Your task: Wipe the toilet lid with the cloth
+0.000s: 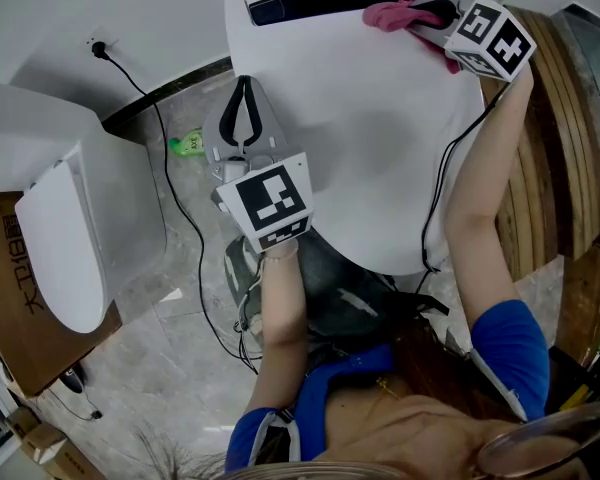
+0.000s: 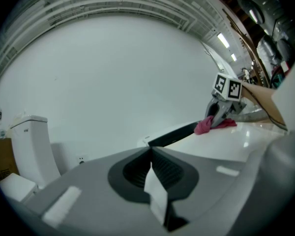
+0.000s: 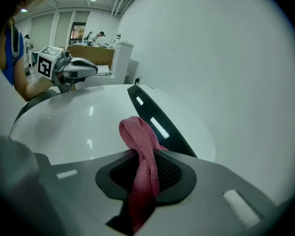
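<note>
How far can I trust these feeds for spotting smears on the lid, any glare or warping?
Right gripper view: small bright glints on the glossy toilet lid, heavy fisheye with black corners, cloth sharp. Left gripper view: the same warping bows the wall, glints sit on the lid's right part, and the near jaw surfaces look soft. Head view: even light, faint shading across the lid, little glare.

1. Toilet lid [image 1: 360,138]: glossy white, smooth and hard like plastic, with ceiling lights glinting off it
2. Cloth [image 3: 140,141]: pink fabric, coarse visible weave, matt and soft, twisted into a rope
3. Right tongs [image 3: 141,178]: matt grey plastic shell with a dark ribbed lining
4. Left tongs [image 2: 150,154]: also matt grey plastic and dark ribbing
5. Floor [image 1: 170,368]: grey marbled stone-look tiles with a faint sheen
6. Planks [image 1: 550,148]: brown wood, the grain showing
7. Box [image 1: 5,298]: dull brown cardboard
</note>
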The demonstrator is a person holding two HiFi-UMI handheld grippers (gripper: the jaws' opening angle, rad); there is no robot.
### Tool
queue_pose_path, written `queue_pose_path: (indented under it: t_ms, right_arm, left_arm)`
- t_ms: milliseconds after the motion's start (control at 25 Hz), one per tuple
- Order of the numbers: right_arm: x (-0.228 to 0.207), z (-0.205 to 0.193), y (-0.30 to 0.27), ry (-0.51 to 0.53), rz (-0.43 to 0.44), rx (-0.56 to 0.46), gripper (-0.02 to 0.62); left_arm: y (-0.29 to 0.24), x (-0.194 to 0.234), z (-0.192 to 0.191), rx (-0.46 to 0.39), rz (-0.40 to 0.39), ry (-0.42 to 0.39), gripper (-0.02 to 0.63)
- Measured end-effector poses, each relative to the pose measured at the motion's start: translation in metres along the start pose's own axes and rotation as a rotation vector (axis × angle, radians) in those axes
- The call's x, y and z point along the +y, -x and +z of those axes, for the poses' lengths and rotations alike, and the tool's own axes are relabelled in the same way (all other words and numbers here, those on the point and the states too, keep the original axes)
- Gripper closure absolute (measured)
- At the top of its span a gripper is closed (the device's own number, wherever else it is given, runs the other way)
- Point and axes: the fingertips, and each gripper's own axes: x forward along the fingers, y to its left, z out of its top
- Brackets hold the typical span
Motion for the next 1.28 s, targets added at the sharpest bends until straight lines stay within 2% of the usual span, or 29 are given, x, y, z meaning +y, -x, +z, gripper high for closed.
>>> queue_pose_path:
  t_ms: [480, 800, 1080, 1280]
  right_arm:
    - [-0.014, -0.025, 0.01, -0.09, -0.045, -0.002, 0.517]
    - [-0.022, -0.038, 0.014, -0.112, -0.076, 0.017, 0.515]
    - [-0.031, -0.054, 0.021, -0.132, -0.126, 0.073, 0.515]
    - [-0.031, -0.055, 0.021, -0.139, -0.129, 0.076, 0.518]
  left_arm:
    - [-0.001, -0.005, -0.004, 0.014, -0.002, -0.025, 0.603]
    - [-0.001, -0.007, -0.006, 0.017, -0.016, -0.024, 0.603]
    - [-0.001, -0.009, -0.006, 0.02, -0.015, -0.038, 0.603]
    - [-0.001, -0.009, -0.007, 0.023, -0.015, -0.043, 0.603]
